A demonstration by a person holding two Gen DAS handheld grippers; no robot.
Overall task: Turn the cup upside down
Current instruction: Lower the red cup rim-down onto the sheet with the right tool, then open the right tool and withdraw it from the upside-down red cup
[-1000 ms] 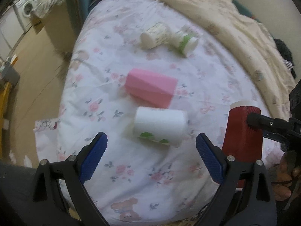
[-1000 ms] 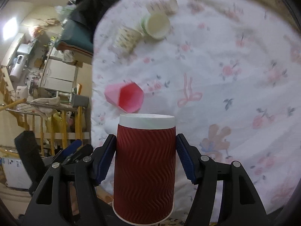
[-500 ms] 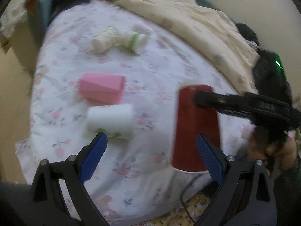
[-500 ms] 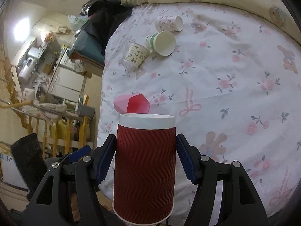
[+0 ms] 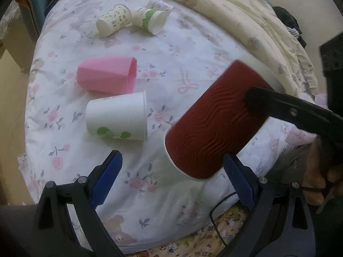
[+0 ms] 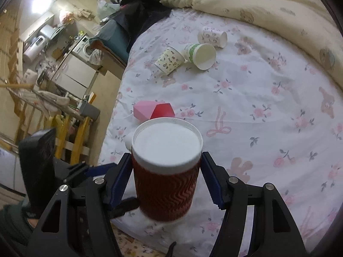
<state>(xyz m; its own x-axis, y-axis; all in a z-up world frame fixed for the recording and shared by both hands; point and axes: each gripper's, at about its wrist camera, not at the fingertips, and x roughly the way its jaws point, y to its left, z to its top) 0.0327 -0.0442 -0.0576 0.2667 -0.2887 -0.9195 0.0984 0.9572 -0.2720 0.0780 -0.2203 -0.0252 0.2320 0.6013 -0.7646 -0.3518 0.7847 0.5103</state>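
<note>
While the right gripper (image 6: 166,182) clamps the red cup (image 5: 216,124) tilted above the bed's lower-right edge (image 5: 285,141), the left gripper (image 5: 171,184) gapes wide (nothing held); open sheet lies at centre.

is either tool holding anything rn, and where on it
The right tool grips the red ribbed cup by its side wall, one finger on each side. The left tool is open and holds nothing.
</note>
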